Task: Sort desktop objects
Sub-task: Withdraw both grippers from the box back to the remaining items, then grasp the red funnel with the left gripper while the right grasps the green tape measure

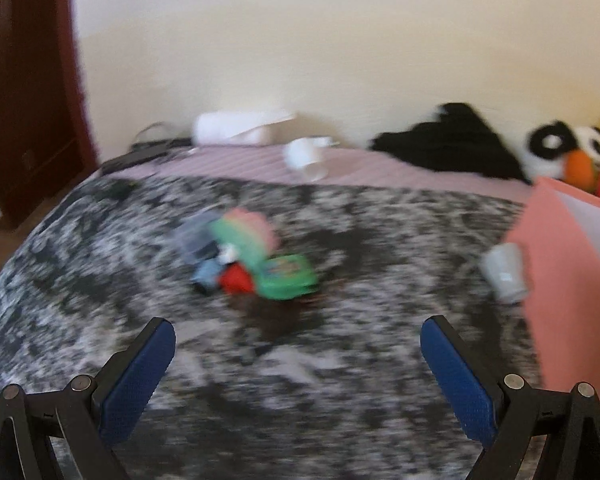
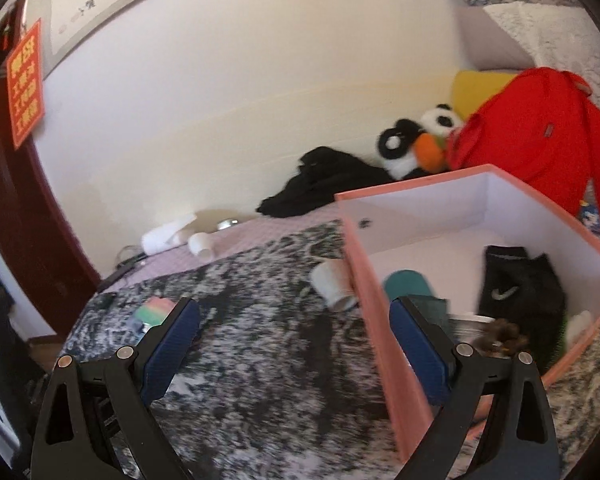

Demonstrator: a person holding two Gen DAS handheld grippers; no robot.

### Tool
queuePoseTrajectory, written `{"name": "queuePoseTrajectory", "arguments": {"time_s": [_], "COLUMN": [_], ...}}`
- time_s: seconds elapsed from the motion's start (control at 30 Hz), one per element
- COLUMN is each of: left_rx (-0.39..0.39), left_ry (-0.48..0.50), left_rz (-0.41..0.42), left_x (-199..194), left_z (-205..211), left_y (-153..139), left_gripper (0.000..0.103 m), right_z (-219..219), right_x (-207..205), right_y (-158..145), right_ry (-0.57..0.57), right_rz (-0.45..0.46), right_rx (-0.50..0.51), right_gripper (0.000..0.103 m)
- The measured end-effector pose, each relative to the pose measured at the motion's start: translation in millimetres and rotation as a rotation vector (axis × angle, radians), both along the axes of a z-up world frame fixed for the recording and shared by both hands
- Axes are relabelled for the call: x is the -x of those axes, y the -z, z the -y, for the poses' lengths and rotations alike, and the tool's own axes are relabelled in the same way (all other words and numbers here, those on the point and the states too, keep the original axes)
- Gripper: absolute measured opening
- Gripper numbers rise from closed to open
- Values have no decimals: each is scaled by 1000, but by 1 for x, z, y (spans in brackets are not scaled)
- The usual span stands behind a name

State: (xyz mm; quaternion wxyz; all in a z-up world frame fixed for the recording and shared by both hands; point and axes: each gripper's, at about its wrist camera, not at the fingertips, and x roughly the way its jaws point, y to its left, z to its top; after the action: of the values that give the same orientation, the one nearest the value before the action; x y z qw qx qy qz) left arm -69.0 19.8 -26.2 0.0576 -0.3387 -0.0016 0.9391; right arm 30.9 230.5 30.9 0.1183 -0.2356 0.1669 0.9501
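A small pile of objects lies on the mottled grey blanket [image 1: 260,380]: a green case [image 1: 288,276], a red item [image 1: 236,282], a pastel green-pink pack [image 1: 244,232] and a bluish piece [image 1: 206,274]. My left gripper [image 1: 298,340] is open and empty, just short of the pile. The pink box [image 2: 374,308] holds black Nike socks [image 2: 520,292], a teal item [image 2: 406,284] and a brown clump [image 2: 502,336]. My right gripper [image 2: 296,320] is open and empty, its jaws straddling the box's left wall. The pastel pack [image 2: 154,308] shows by its left finger.
A white cup [image 1: 504,272] lies on its side against the pink box [image 1: 560,304]; it also shows in the right wrist view [image 2: 334,284]. Another white cup [image 1: 306,158], a white roll [image 1: 236,128], black clothing [image 1: 448,144], a panda plush [image 1: 564,152] and a red backpack [image 2: 532,136] line the wall.
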Motion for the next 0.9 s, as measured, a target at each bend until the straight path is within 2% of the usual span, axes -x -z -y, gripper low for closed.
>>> {"name": "queuePoseTrajectory", "arguments": {"time_s": [0.1,0.27,0.4,0.47,0.57,0.7,0.8,0.87,0.9], "left_rx": [-5,-103,-116,-154,-191,-119,-125,-152,-166], "left_ry": [-89,-215,-325,-387,-432,-469,-462,-440,-430], "left_rz": [42,130,159,164,168,167,190,199,203], "left_x": [15,43,56,60,66,77,85,90,93], "left_z": [32,86,120,140,159,167,171,171,171], "left_y": [14,34,42,43,44,52,61,65,67], "left_gripper": [101,101,101,101,101,101,101,101,101], "right_z": [15,43,61,73,94,122,142,154,159], "right_x": [30,96,138,157,188,223,244,251,253], "right_y": [8,47,75,86,101,123,143,152,154], "right_ry": [-75,-226,-305,-338,-374,-412,-458,-498,-510], "right_rz": [27,166,256,290,328,379,419,429,423], "right_rx": [10,95,143,147,85,-69,-175,-216,-242], "right_gripper": [98,98,97,97,97,97,87,70,56]}}
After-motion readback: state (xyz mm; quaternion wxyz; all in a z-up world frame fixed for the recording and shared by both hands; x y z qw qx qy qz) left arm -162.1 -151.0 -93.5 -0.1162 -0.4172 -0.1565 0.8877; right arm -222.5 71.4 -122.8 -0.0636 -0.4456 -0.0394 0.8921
